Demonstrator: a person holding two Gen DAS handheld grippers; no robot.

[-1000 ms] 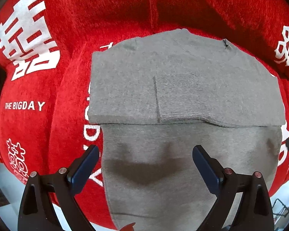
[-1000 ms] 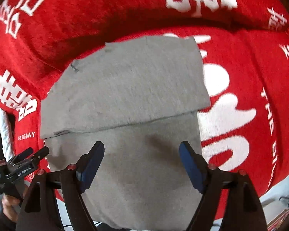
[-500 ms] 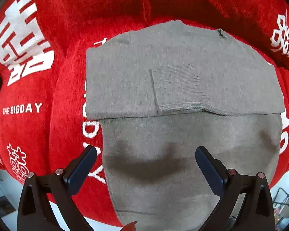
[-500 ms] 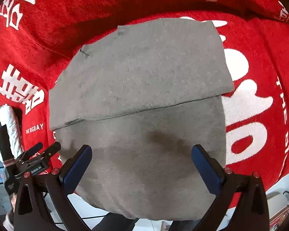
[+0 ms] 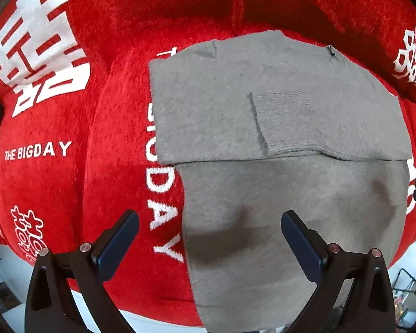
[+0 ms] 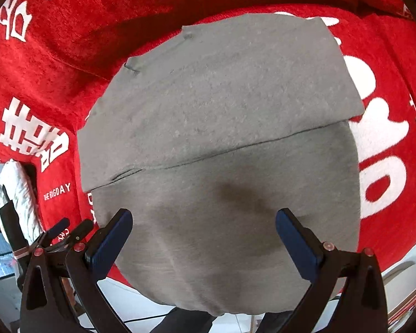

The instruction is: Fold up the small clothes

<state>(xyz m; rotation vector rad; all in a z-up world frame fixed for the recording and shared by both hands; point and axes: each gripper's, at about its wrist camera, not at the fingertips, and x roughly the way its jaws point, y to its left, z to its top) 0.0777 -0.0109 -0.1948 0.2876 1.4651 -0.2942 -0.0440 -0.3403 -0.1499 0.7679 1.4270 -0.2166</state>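
Grey knit half-folded on the red cover, both grippers hanging over its near half with nothing in them.

The sweater (image 5: 277, 127) lies flat on the red cover (image 5: 69, 166), its far part doubled toward us with a ribbed cuff (image 5: 288, 122) on top, the near single layer running to the front edge and drooping a little over it. It looks light, soft and limp, a fuzzy knit that should sag from any pinch and drag on the plush cover, so I would take it at the two near corners of the hem. The left gripper (image 5: 209, 236) has its jaws spread wide across the sweater's left edge; the right gripper (image 6: 203, 233) stands fully spread above the near middle, neither touching cloth.
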